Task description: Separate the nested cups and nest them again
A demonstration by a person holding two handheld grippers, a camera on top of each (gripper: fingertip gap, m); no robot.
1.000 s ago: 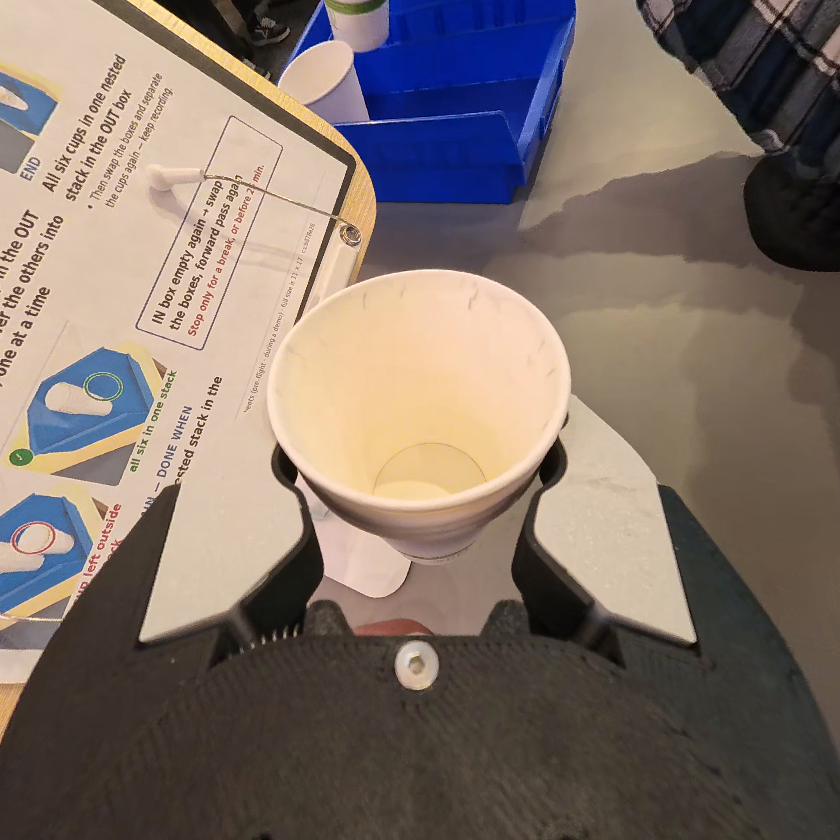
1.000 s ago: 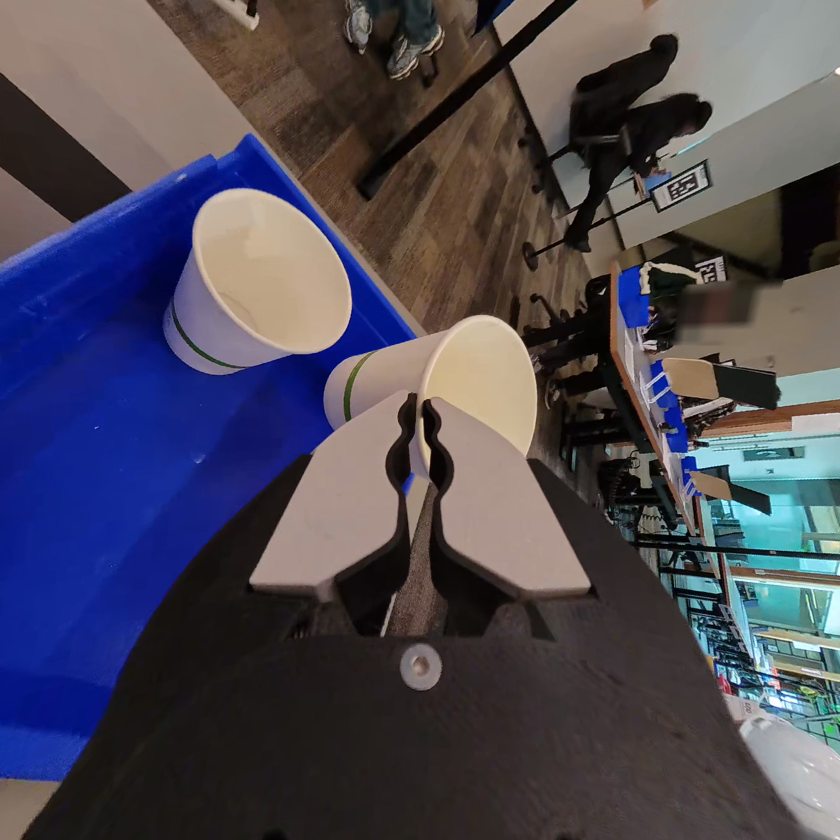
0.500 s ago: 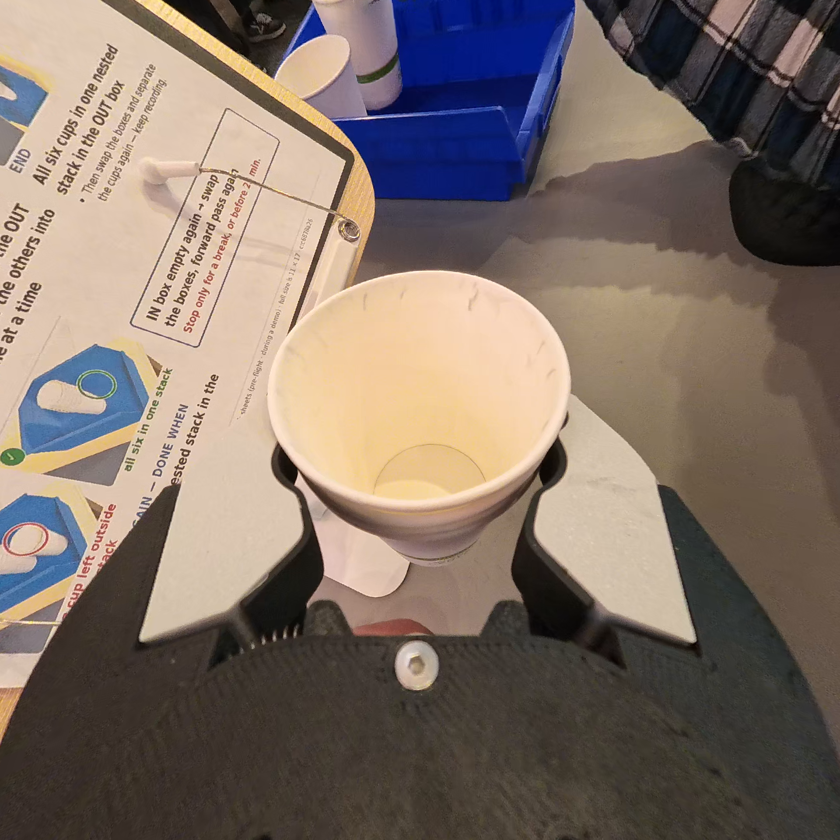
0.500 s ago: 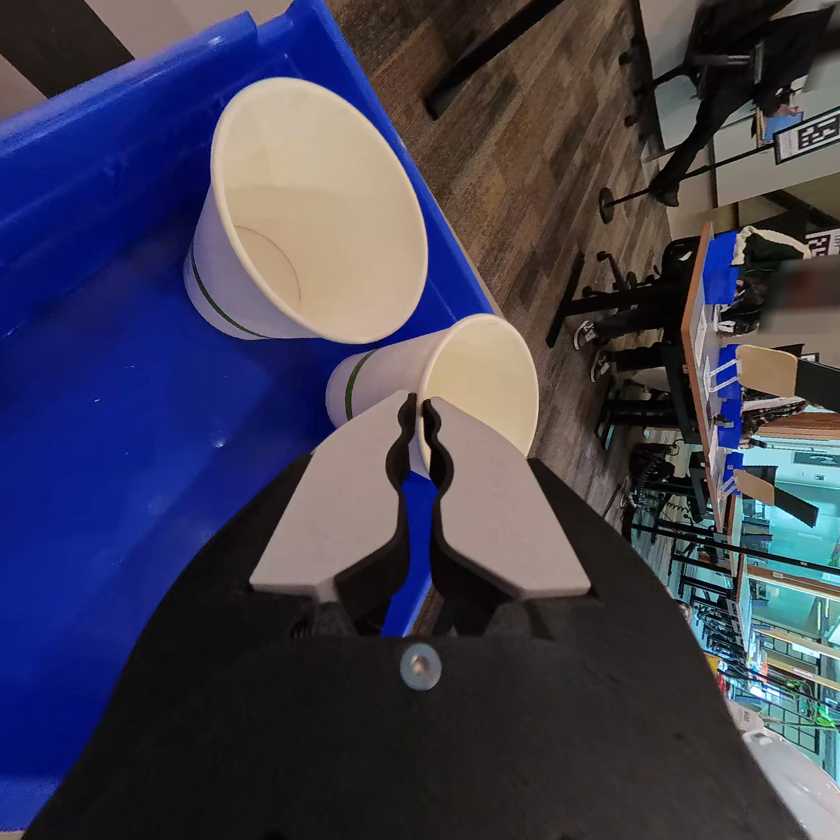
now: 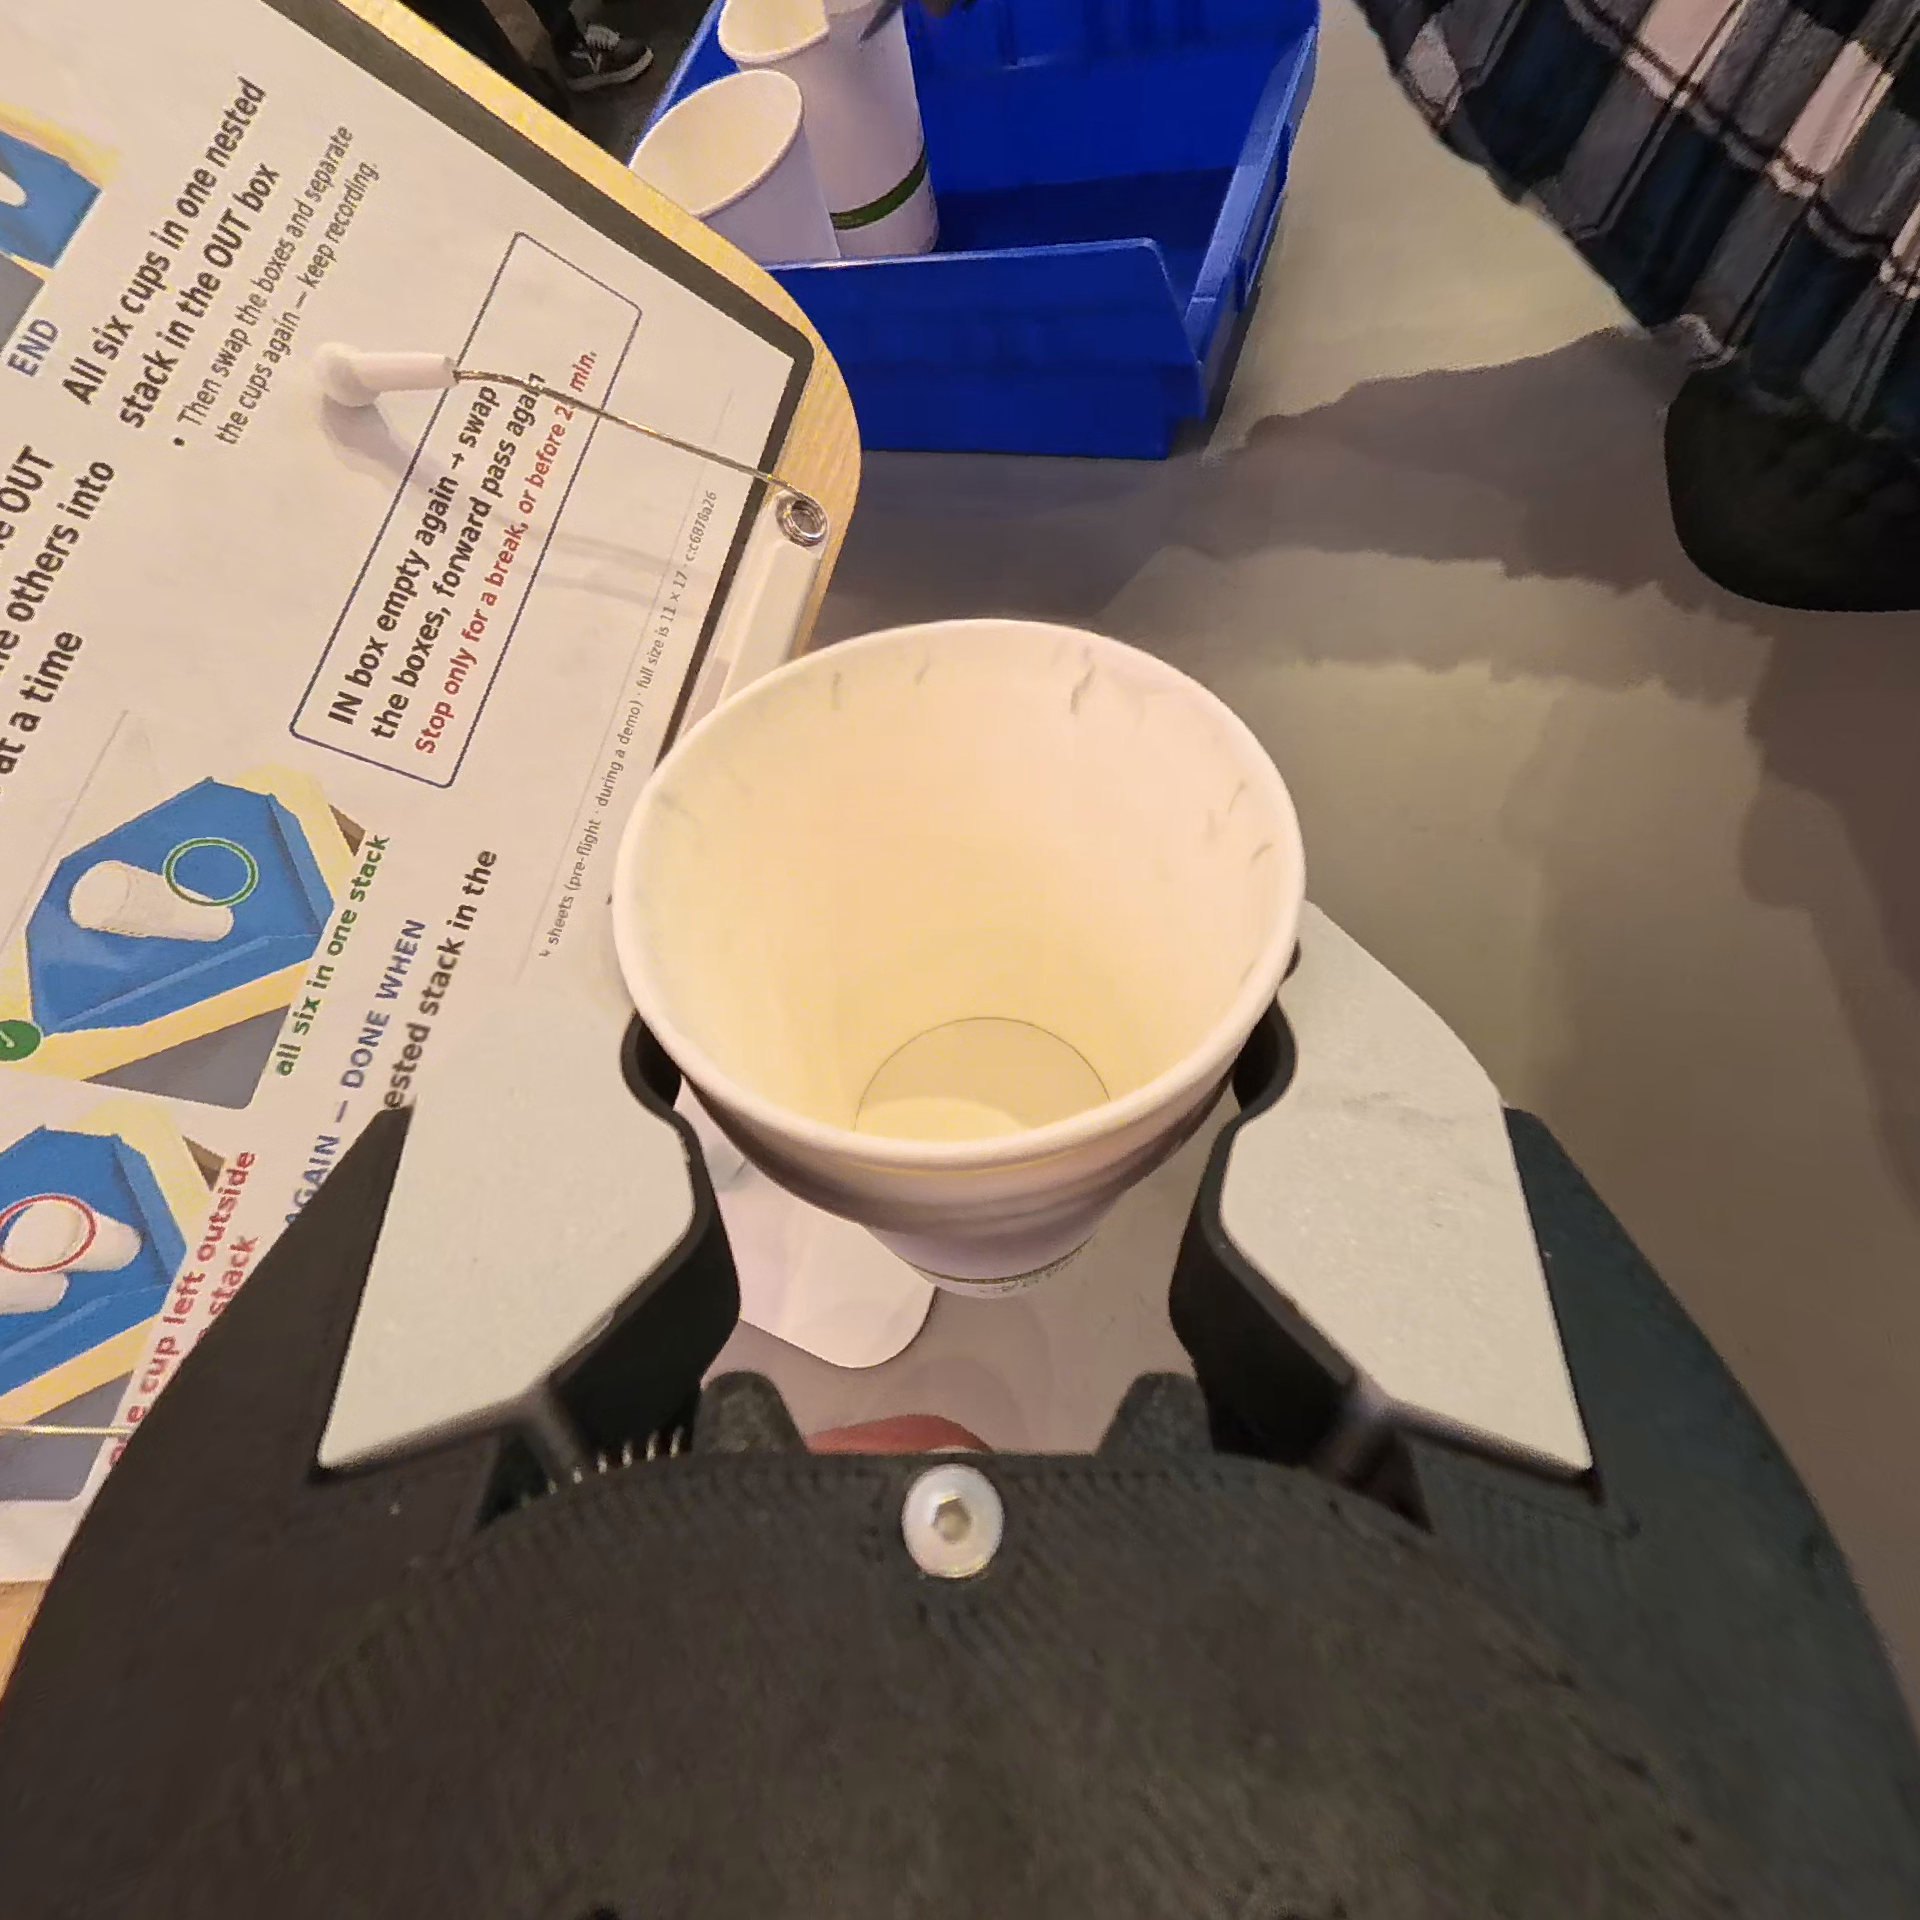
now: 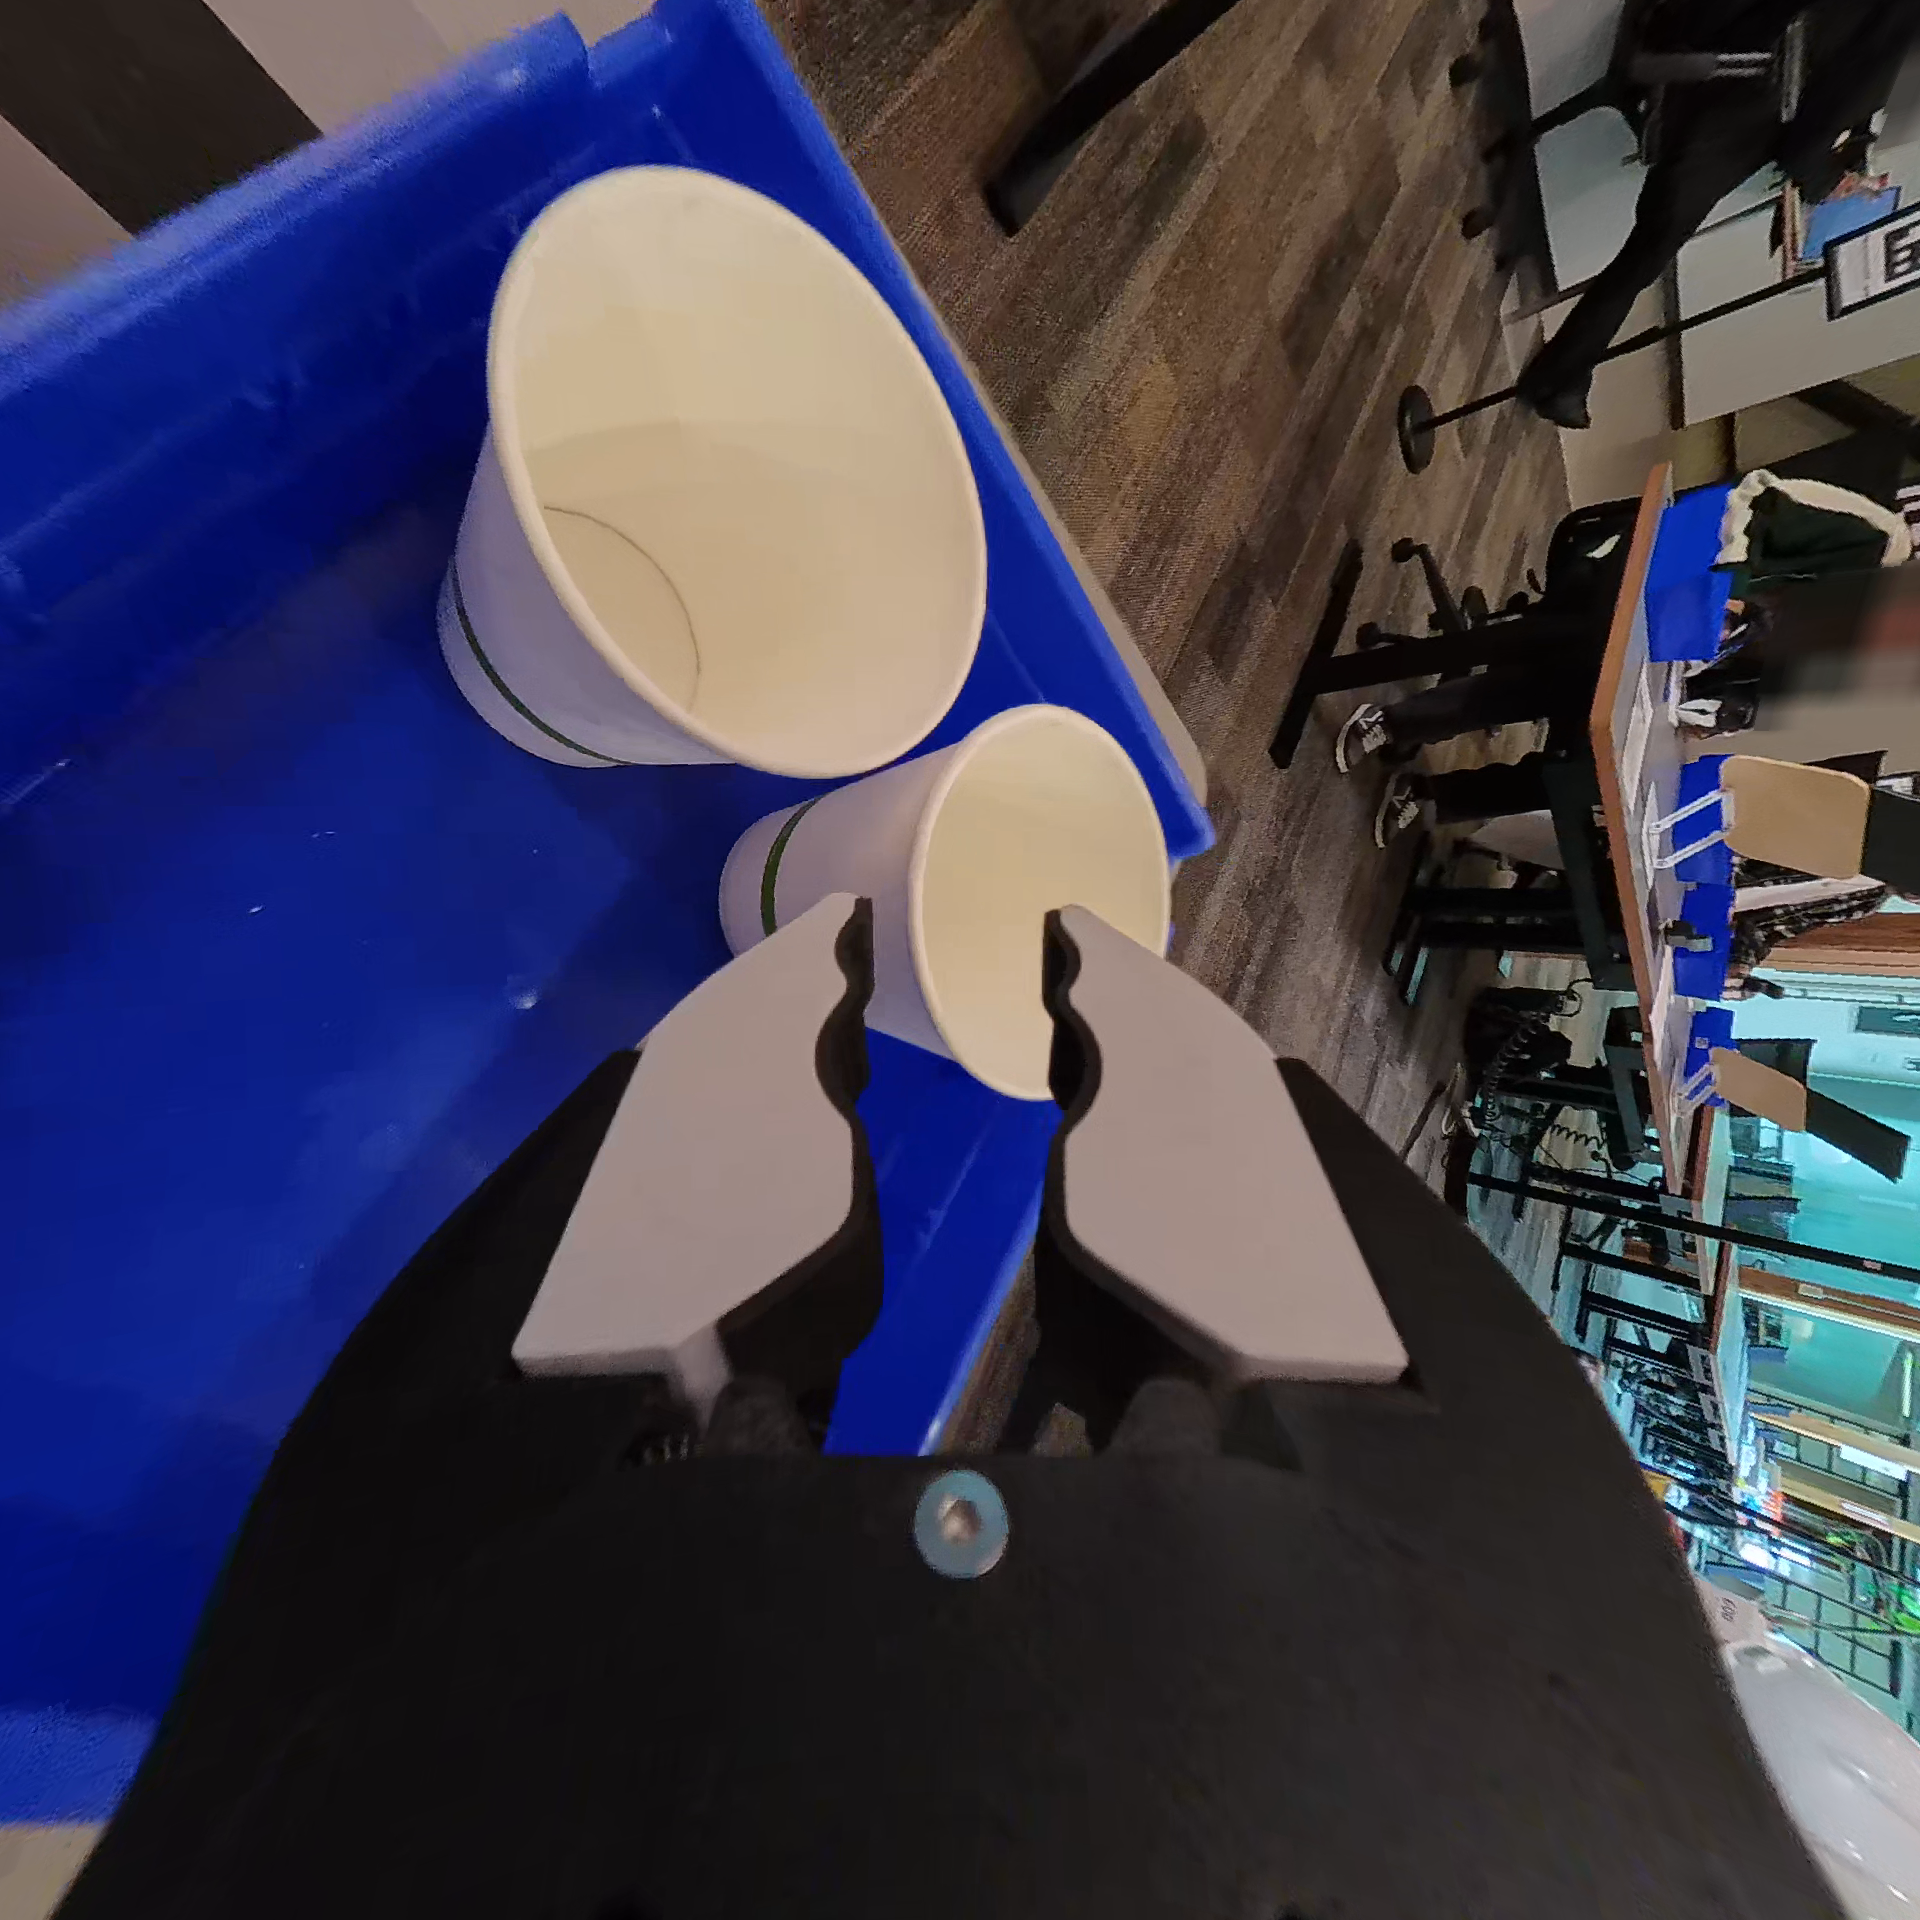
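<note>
Grey table [image 5: 1455,935]; upright white cup [image 5: 956,914], mouth toward camera.

White paper cups [image 6: 727,468], thin green band near base; solid blue plastic bin [image 6: 260,935]; plaid navy-and-white fabric sleeve [image 5: 1683,135].

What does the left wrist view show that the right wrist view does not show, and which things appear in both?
Only the left wrist view: the left gripper holding a white paper cup, the instruction sheet, a grey tabletop.
Only the right wrist view: the right gripper open around a cup's rim, the room's floor.
Both: the blue bin with cups.
</note>
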